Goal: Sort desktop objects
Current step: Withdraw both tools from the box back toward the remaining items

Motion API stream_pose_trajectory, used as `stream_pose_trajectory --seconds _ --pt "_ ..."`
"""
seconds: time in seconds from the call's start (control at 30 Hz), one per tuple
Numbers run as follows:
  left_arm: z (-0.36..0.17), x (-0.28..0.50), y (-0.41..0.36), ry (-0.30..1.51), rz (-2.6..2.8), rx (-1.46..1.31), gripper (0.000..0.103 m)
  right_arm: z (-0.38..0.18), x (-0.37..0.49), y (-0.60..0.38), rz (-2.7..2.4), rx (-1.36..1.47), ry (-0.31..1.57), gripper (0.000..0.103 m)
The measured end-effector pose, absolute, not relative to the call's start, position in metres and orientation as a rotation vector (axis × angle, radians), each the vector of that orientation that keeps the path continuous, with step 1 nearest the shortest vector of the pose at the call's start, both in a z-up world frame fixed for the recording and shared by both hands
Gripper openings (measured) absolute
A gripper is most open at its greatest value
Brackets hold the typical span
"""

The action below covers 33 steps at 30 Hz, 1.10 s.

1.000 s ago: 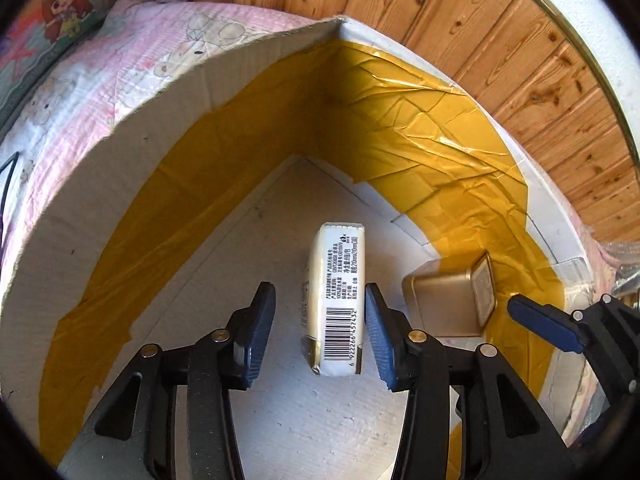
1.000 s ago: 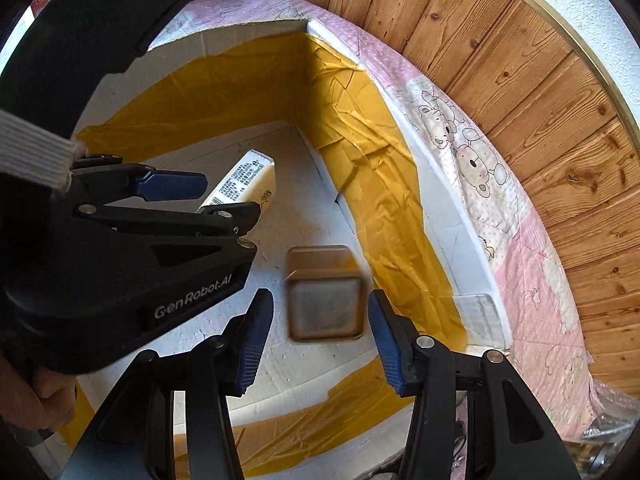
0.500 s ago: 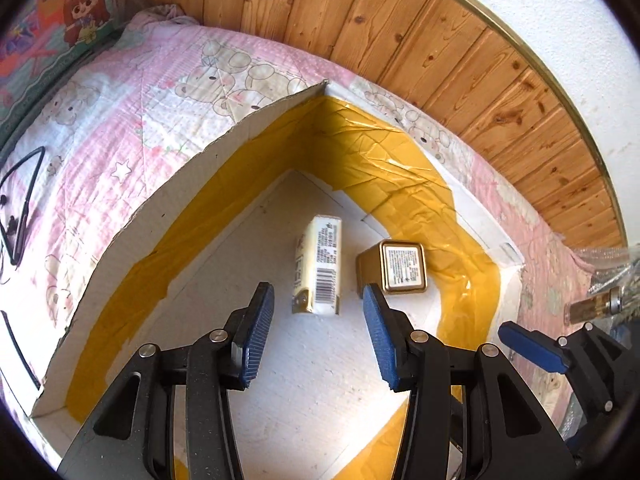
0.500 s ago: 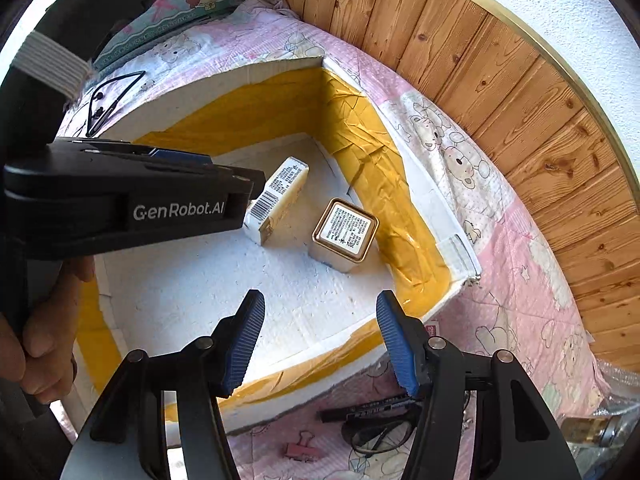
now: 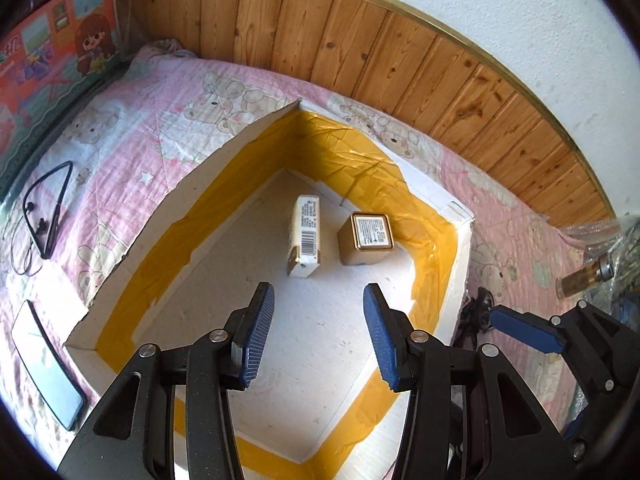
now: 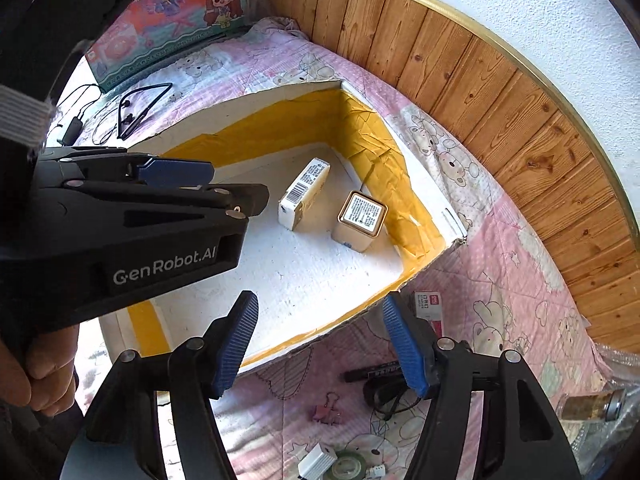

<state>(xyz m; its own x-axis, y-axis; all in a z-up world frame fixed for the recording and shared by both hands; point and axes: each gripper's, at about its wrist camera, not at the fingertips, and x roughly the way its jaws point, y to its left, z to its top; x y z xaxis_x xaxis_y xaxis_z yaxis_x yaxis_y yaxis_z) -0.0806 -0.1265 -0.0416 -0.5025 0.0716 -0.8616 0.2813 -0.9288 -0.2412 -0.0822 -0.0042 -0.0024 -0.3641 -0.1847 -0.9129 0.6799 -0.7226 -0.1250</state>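
Note:
An open white carton (image 5: 192,184) lined with yellow tape lies on a pink bear-print quilt. On its floor a long white-and-gold barcode box (image 5: 305,236) lies flat. A square gold tin (image 5: 366,240) stands just to its right, label up. My left gripper (image 5: 318,336) hangs open above the carton's near half with nothing between its blue pads. My right gripper (image 6: 320,344) is over the carton's near rim, its jaws opening and empty. From that side the barcode box (image 6: 304,194) and the tin (image 6: 360,220) are also visible.
Left of the carton lie neckband earphones (image 5: 44,208) and a phone (image 5: 48,364); a cartoon-print box (image 5: 52,52) stands behind. Near the right gripper are a black marker (image 6: 372,372), a pink binder clip (image 6: 328,412), a staples box (image 6: 428,304), a tape roll (image 6: 348,466) and a glass bottle (image 6: 592,404). Wood panelling backs the bed.
Both grippers rose and drew back from the carton. The tin left the right pads and now stands on the carton floor. The barcode box stays where the left pads flanked it.

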Motion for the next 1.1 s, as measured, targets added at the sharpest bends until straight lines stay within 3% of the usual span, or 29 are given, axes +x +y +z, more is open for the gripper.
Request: stream_pose_trajectory --seconds 1.1 --pt "-0.01 0.004 -0.101 0.476 -2.673 1.424 0.049 0.019 0.014 0.026 -2.195 1.13 0.448 0.069"
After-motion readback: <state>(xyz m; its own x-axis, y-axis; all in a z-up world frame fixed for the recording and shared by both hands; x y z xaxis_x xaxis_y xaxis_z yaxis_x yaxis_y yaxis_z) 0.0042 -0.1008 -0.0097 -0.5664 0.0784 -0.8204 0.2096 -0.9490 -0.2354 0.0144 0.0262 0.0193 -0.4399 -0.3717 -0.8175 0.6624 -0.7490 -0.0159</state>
